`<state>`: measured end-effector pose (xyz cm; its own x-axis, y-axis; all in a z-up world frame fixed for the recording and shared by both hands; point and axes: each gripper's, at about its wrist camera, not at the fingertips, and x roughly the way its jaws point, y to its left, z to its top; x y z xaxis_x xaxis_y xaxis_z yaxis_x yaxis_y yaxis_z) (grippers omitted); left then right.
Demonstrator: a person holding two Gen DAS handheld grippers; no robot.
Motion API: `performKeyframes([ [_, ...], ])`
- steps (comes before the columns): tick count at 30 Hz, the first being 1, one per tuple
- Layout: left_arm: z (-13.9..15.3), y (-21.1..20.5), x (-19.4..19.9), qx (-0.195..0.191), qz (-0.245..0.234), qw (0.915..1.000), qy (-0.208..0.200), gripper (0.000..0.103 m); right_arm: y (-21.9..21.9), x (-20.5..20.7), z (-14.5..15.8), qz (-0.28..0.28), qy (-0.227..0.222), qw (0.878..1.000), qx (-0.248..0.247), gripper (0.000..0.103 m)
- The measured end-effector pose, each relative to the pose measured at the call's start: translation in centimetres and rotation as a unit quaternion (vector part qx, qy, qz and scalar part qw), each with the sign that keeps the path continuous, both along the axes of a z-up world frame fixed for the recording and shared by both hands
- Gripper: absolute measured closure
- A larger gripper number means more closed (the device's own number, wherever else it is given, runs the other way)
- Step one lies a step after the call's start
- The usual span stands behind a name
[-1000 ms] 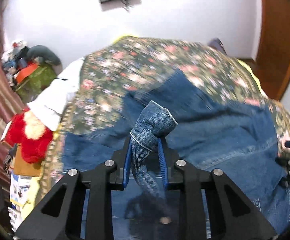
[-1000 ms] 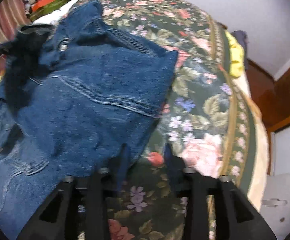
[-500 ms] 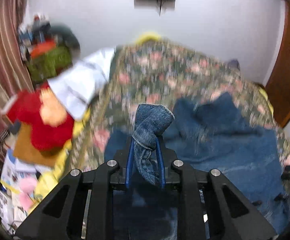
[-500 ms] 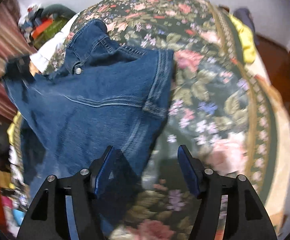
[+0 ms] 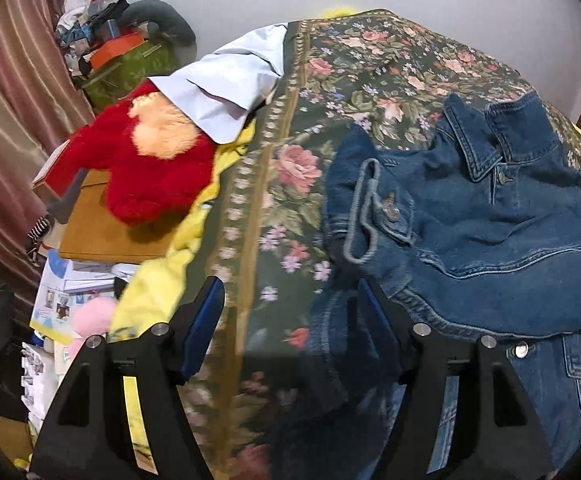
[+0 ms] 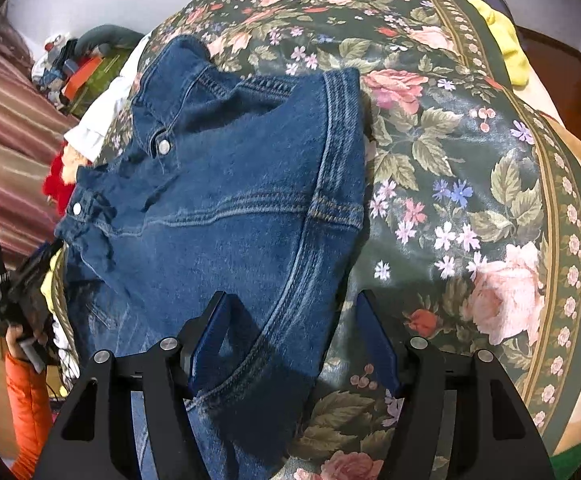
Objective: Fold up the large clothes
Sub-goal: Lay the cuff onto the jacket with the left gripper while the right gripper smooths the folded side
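Note:
A blue denim jacket [image 5: 490, 240] lies partly folded on the floral bedspread [image 5: 370, 80], collar up at the far side. A cuffed sleeve end [image 5: 370, 212] rests on the jacket's left part. My left gripper [image 5: 290, 320] is open and empty, just above the jacket's left edge. In the right wrist view the jacket [image 6: 230, 200] covers the left half of the bedspread [image 6: 470, 160]. My right gripper [image 6: 294, 340] is open, with the jacket's right edge lying between its fingers. The left gripper [image 6: 14, 288] shows at the far left there.
Beside the bed on the left are a red plush toy [image 5: 150, 168], a pale blue cloth [image 5: 226, 88], a cardboard box [image 5: 102, 232], papers and a pile of clutter [image 5: 122, 52]. A yellow cloth [image 6: 506, 40] lies at the bed's far right edge.
My left gripper has let go of the denim sleeve, opened, and drawn back to the left; the sleeve now lies on the jacket. My right gripper has opened and sits over the jacket's right edge.

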<state>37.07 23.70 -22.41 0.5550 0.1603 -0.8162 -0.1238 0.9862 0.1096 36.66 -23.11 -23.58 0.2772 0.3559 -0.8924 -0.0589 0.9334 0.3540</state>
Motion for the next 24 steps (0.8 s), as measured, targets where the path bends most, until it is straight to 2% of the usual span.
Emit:
performKeyframes([
  [3,1.3,1.1,0.5,-0.020,-0.002,0.9998,-0.005,0.026,-0.7,0.7,0.4,-0.012,-0.006,1.000,0.006,0.040],
  [7,2.0,0.8,3.2,-0.056,-0.021,0.9982,-0.006,0.018,-1.4,2.2,0.9,-0.030,-0.015,0.999,0.016,0.040],
  [13,-1.6,-0.7,8.8,-0.111,-0.030,0.9918,0.055,0.016,-1.5,5.0,0.3,-0.036,-0.020,0.999,0.027,0.040],
  [16,-3.9,-1.4,10.3,-0.112,-0.022,0.9903,0.078,0.016,-1.2,6.4,-1.1,-0.037,-0.008,0.999,0.037,0.040],
  [18,-4.9,-1.5,10.5,-0.111,-0.017,0.9903,0.081,0.025,-0.7,7.0,-1.9,-0.032,-0.006,0.999,0.037,0.040],
  [19,-5.4,-1.5,10.6,-0.113,-0.014,0.9903,0.080,0.033,-0.5,7.2,-2.1,-0.028,-0.011,0.999,0.034,0.040],
  [21,-5.4,-1.7,10.5,-0.111,-0.011,0.9913,0.070,0.043,0.0,7.6,-2.1,-0.024,-0.027,0.999,0.028,0.043],
  [24,-4.9,-2.6,10.0,-0.093,-0.024,0.9936,0.060,0.057,0.6,8.0,-2.0,-0.023,-0.041,0.999,0.021,0.058],
])
